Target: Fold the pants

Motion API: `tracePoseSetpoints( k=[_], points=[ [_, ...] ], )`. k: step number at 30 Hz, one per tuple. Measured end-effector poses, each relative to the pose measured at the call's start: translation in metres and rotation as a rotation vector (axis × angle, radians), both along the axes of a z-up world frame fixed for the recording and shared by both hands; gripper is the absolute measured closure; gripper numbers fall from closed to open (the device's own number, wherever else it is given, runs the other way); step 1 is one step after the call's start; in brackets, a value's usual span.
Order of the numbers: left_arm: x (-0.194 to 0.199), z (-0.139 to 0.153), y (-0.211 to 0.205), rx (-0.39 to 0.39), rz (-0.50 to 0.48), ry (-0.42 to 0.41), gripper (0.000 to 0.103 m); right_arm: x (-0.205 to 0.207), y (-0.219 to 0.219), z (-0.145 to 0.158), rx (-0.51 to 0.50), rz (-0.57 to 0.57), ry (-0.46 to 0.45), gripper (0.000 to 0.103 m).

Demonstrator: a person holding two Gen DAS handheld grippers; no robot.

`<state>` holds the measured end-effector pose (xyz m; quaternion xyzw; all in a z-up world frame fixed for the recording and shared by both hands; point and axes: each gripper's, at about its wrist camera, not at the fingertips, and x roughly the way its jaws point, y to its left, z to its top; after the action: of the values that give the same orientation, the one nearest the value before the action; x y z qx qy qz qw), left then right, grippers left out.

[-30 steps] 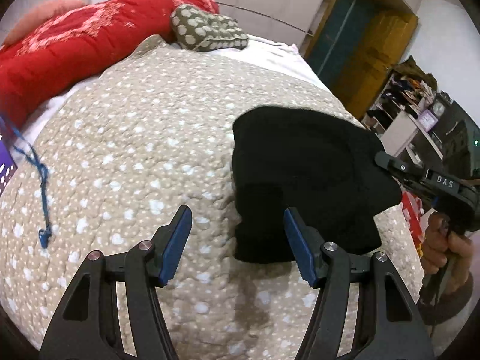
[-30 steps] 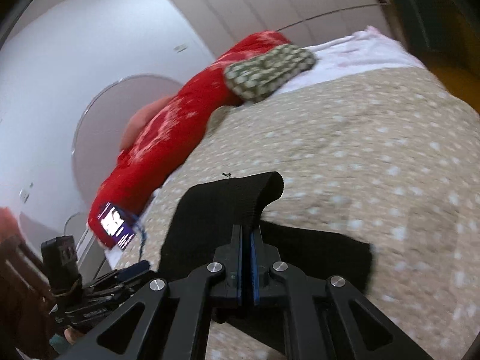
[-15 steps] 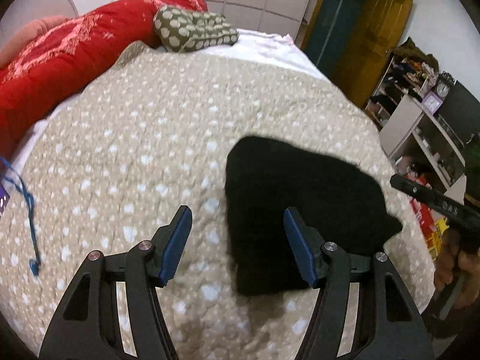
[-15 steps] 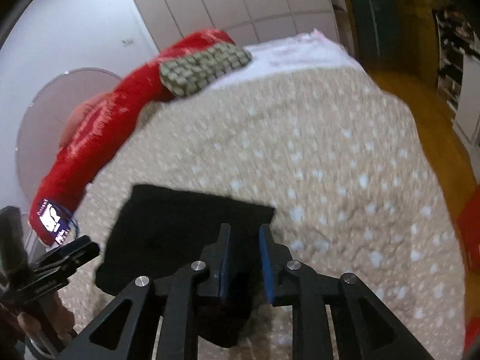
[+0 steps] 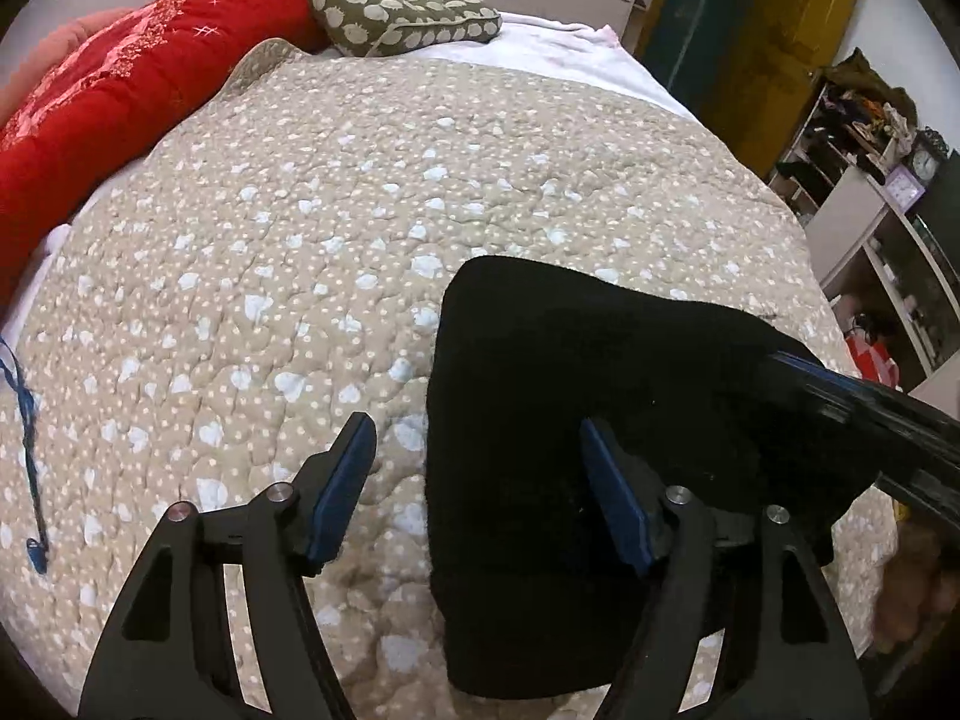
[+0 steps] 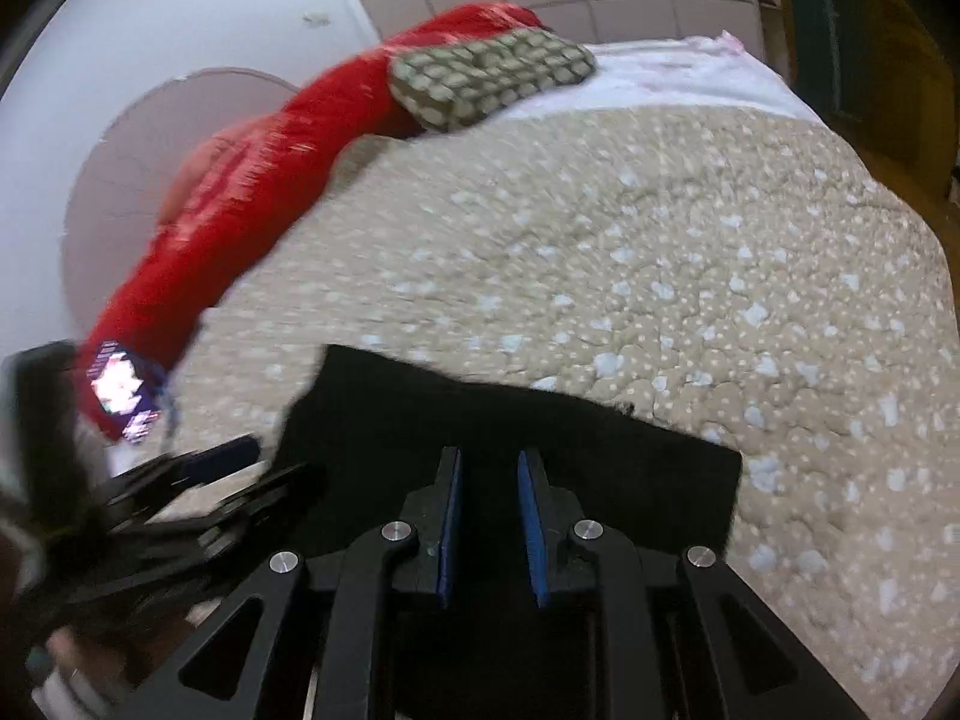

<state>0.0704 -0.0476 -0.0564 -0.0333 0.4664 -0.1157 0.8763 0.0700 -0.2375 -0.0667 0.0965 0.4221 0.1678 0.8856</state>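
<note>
Pants [image 5: 576, 420], black and folded into a thick block, lie flat on the bed's spotted tan quilt [image 5: 336, 228], near the edge of the bed closest to both cameras. The left tool [image 5: 474, 492] hangs just above the bed with its blue-padded fingers spread wide apart, holding nothing; one finger sits over the bare quilt and the other over the pants, so the left side of the pants lies between them. The right tool [image 6: 489, 516] is over the pants too, with its fingers a little way apart and nothing clamped between them. In the left view the right tool [image 5: 864, 414] reaches in from the right side over the far corner of the pants. In the right view the pants [image 6: 630, 468] fill the near part of the quilt [image 6: 690, 240]. At the head of the bed a red blanket [image 5: 108, 96] lies along the side, and a green spotted pillow [image 5: 402, 6] rests beside it. A blue cord [image 5: 27, 456] lies on the quilt by the left edge.
</note>
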Motion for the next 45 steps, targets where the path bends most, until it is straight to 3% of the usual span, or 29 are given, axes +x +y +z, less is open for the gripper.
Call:
tracePoseSetpoints(
  k=[3, 6, 9, 12, 20, 24, 28, 32, 40, 45],
  points=[
    [-0.002, -0.001, 0.000, -0.009, 0.015, 0.000, 0.030, -0.035, 0.000, 0.007, -0.021, 0.049, -0.017, 0.085],
    [-0.008, -0.001, -0.003, 0.004, 0.013, -0.008, 0.030, -0.066, 0.000, -0.006, -0.057, 0.083, 0.007, 0.085],
    [-0.008, -0.003, -0.006, 0.006, 0.024, -0.007, 0.030, -0.088, -0.005, -0.023, -0.041, 0.086, -0.033, 0.085],
    [-0.012, 0.000, -0.007, 0.012, 0.030, -0.004, 0.030, -0.090, -0.012, -0.032, 0.012, 0.057, -0.043, 0.085],
    [-0.047, 0.026, 0.004, -0.037, 0.032, -0.036, 0.031, -0.101, -0.011, 0.003, -0.005, 0.063, -0.090, 0.084],
    [-0.061, 0.014, -0.005, -0.012, 0.004, -0.010, 0.031, -0.101, 0.001, -0.001, -0.043, 0.076, -0.084, 0.083],
    [-0.064, -0.004, -0.008, -0.026, 0.010, 0.037, 0.031, -0.092, -0.002, -0.024, -0.055, 0.048, 0.009, 0.083],
    [-0.063, -0.004, -0.010, -0.027, 0.013, 0.038, 0.030, -0.092, -0.007, -0.026, -0.028, 0.044, 0.002, 0.083],
    [-0.060, -0.005, -0.010, -0.021, 0.010, 0.033, 0.030, -0.096, -0.011, 0.000, -0.049, 0.029, -0.061, 0.082],
    [-0.059, -0.006, -0.012, -0.018, 0.007, 0.029, 0.030, -0.087, -0.011, -0.005, -0.078, 0.007, -0.043, 0.082]
  ],
)
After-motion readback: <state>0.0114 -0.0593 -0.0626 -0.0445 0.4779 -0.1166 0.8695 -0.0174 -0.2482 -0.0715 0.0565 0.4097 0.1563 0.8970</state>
